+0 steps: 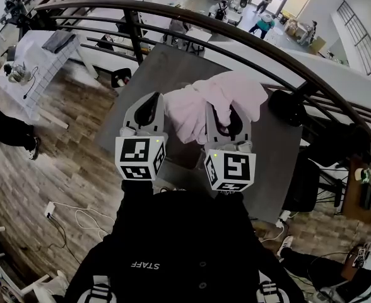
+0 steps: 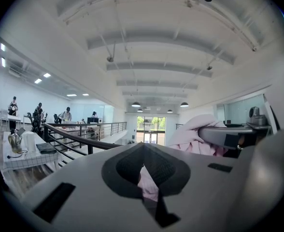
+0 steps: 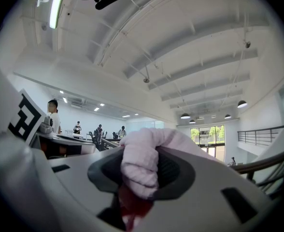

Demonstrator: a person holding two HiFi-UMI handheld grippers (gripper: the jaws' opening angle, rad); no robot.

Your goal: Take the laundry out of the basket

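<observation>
Centrally in the head view, the pink garment (image 1: 226,96) hung in the air, bunched between the two grippers, above a dark grey table (image 1: 173,62) and in front of a curved black railing (image 1: 236,33). Both hand-held grippers were extended forward side by side, close together and pointing level, with their marker cubes nearest the person's black top (image 1: 173,245). The left gripper (image 1: 149,103) sat just beside the left edge of the garment. In the left gripper view its jaws stood together, with a narrow strip of pink cloth pinched in the slit between the dark pads (image 2: 127,166); the bulk of the garment showed to the right of that view, draped over the other gripper. The right gripper (image 1: 218,109) was partly buried under the cloth in the head view. In the right gripper view its jaws were clamped on a thick rolled fold of the pink garment, which bulged up and over the pads (image 3: 173,170) and kept them slightly apart. A small red patch of cloth (image 3: 132,207) showed below that fold, low between the jaws; whether it belonged to the same garment could not be determined.
</observation>
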